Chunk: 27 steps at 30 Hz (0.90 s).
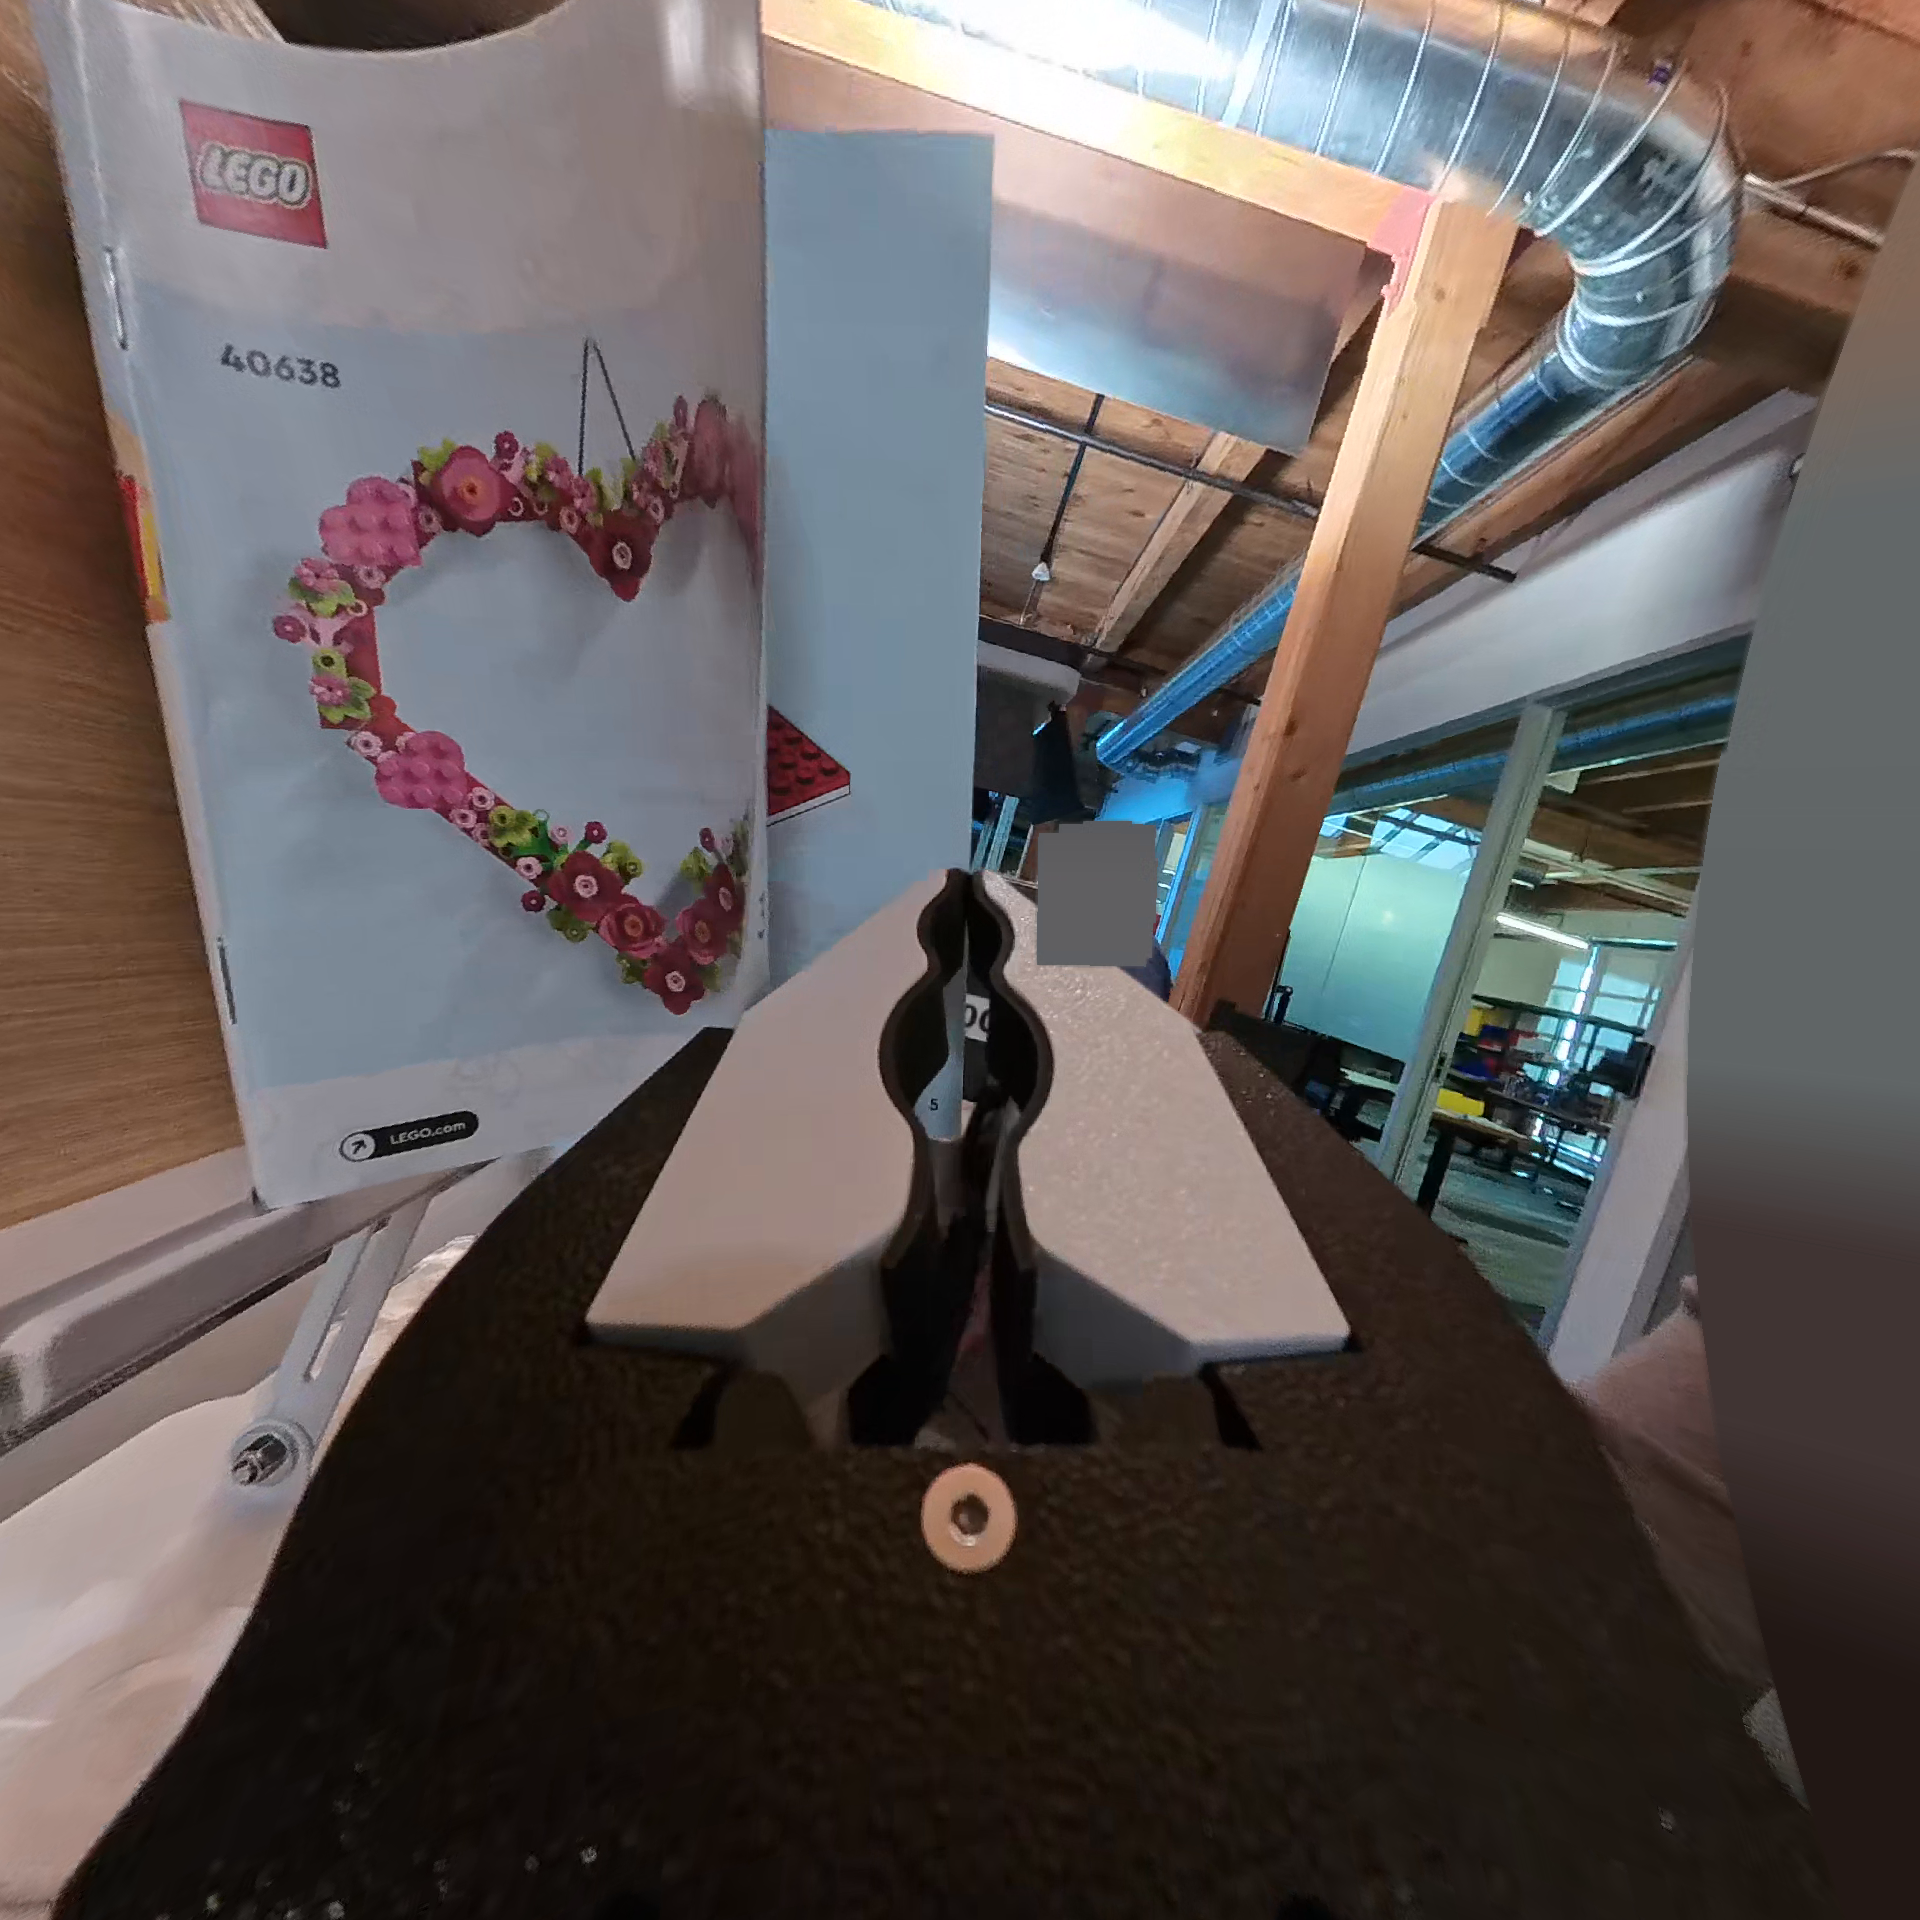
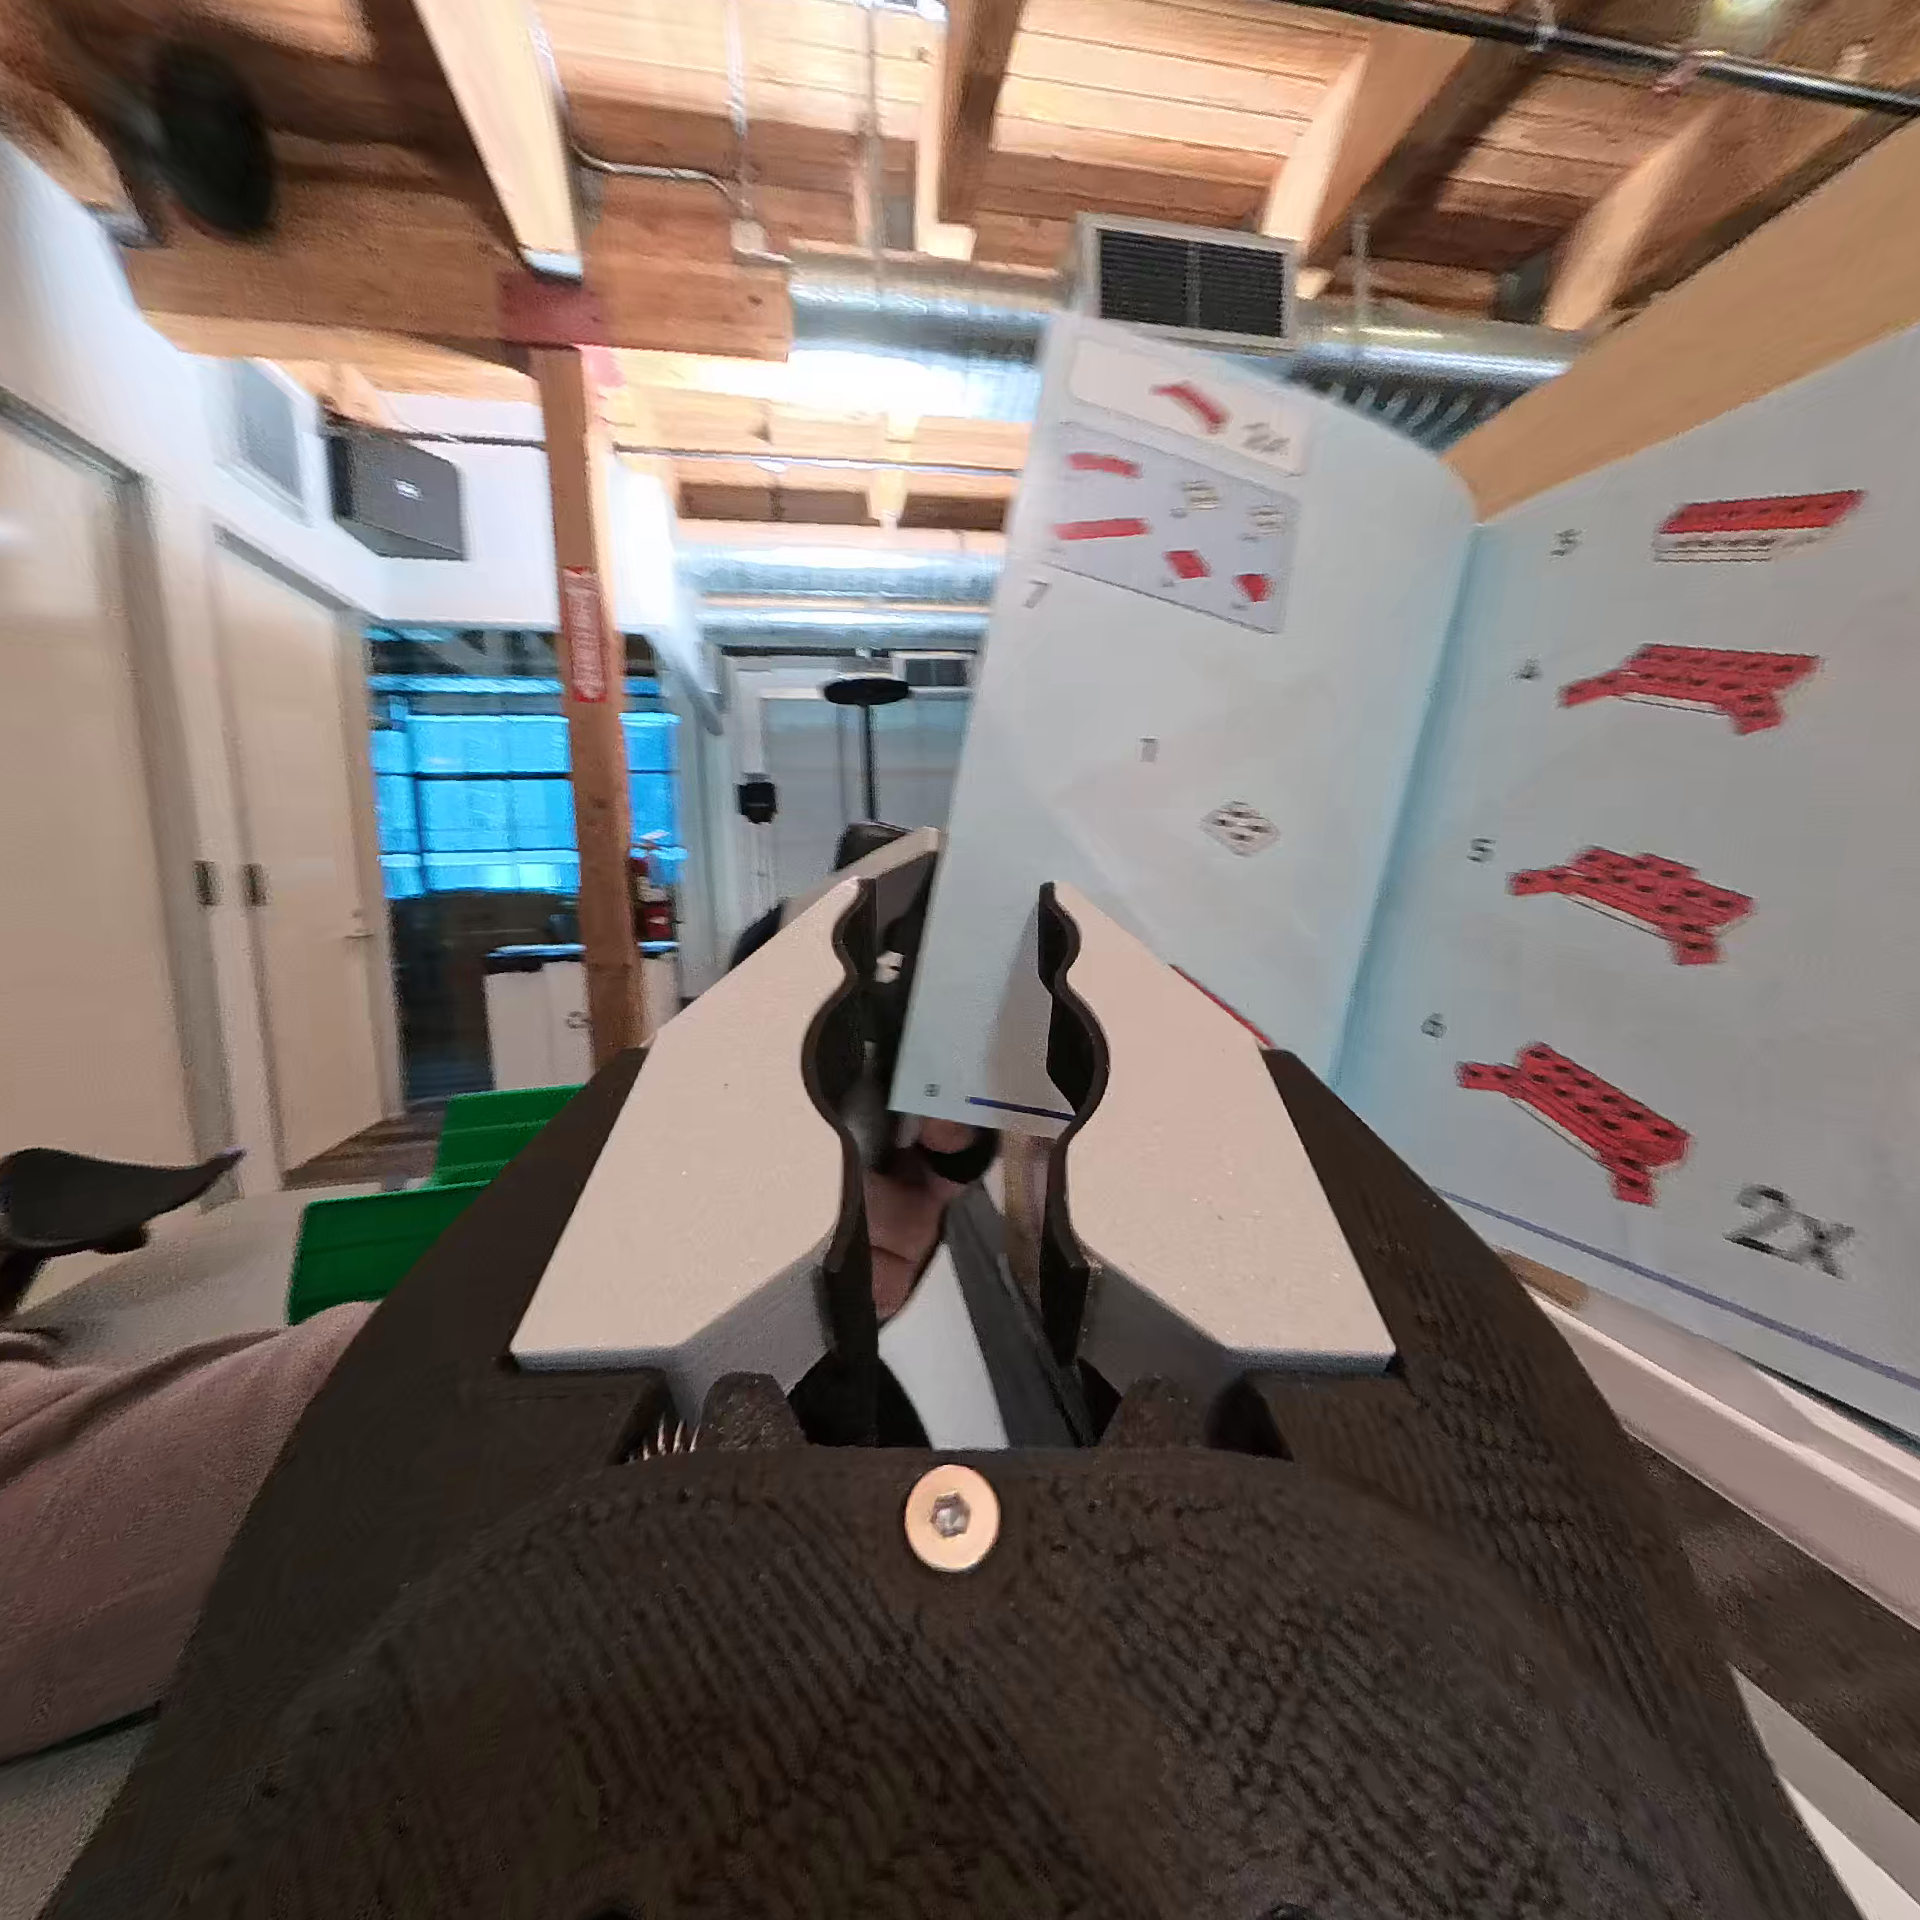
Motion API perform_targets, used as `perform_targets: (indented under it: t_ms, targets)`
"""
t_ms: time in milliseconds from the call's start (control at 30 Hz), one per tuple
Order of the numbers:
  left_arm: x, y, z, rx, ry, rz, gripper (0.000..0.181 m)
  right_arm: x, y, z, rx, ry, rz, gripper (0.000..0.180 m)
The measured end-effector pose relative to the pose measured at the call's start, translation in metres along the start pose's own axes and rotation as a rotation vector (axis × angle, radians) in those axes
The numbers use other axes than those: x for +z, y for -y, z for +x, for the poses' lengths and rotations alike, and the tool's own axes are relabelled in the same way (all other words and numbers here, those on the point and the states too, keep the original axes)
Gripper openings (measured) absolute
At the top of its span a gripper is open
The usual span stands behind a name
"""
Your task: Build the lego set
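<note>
While pinching a page, holds instruction booklet (image 1: 457, 644) upright.
Left gripper (image 1: 968, 883) clamped on page (image 1: 878, 468); right gripper (image 2: 951, 894) spread around another page (image 2: 1174, 790).

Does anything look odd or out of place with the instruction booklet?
Yes. The instruction booklet is held up in the air, cover bowed. The left gripper pinches one page; another page curls between the open right gripper.

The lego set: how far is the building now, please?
Done: the instruction booklet is open and held upright. In hand: the left gripper is shut on a page; the right gripper is open around the lower corner of a page showing red-plate steps. Left: seemingly all the building, since no loose bricks or assembled parts show in either view.
</note>
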<state>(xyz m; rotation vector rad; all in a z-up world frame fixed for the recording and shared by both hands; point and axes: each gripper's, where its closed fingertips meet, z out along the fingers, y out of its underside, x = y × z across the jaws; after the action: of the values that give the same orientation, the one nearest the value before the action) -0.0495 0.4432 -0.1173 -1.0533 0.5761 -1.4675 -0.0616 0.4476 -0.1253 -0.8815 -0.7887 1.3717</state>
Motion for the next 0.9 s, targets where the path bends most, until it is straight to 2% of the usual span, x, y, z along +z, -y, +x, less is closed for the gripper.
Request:
perform_targets:
  t_ms: [267,567,733,800,900]
  targets:
    - [0.005,-0.008,-0.006,0.044,0.056,-0.048,0.0,-0.007,0.002,0.022,-0.092,-0.165,-0.048,0.024]
    - [0.006,-0.012,-0.011,0.086,0.113,-0.088,0.0,-0.013,0.008,0.024,-0.113,-0.178,-0.04,0.017]
    - [0.005,-0.001,-0.015,0.111,0.182,-0.039,0.0,-0.01,0.002,0.017,-0.139,-0.137,-0.08,0.019]
    - [0.005,-0.001,-0.012,0.106,0.169,-0.056,0.025,-0.008,-0.002,0.014,-0.151,-0.12,-0.101,0.02]
    - [0.004,0.0,-0.01,0.106,0.159,-0.059,0.023,-0.005,-0.009,0.01,-0.168,-0.103,-0.135,0.021]
